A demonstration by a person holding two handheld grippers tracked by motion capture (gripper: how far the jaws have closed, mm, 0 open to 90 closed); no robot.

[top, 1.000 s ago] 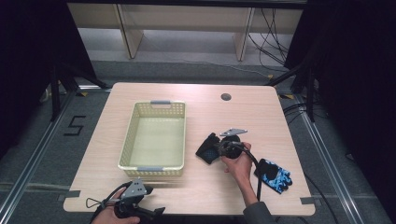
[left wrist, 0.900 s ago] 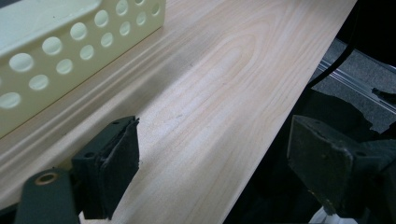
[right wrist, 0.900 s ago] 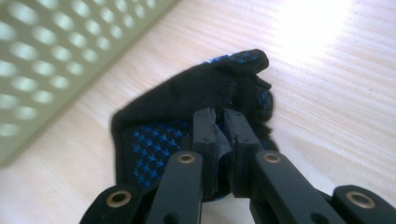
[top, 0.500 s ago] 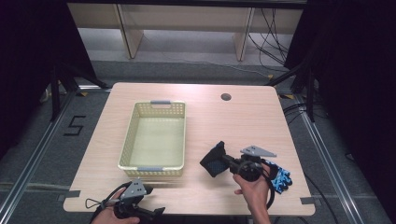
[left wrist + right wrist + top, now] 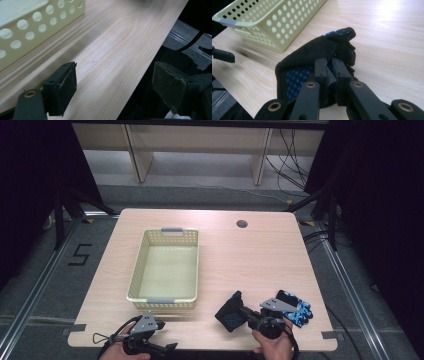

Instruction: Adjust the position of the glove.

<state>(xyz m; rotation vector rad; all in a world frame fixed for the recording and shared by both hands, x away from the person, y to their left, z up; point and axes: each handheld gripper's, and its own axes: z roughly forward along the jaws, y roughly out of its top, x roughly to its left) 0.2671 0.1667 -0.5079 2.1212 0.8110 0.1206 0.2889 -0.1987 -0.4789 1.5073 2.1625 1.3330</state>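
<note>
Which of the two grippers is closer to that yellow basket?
Left. The left gripper sits just below the basket's near rim; the right gripper, holding a glove, is off to its right.

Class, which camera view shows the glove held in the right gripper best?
The right gripper view: the black glove with blue pattern fills its centre, pinched between the right gripper jaws. The high view shows it small, beside another glove on the table.

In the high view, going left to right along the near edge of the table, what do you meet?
Left tool → yellow basket, set a little farther back → black glove held in the right tool → blue and black glove lying on the table.
</note>
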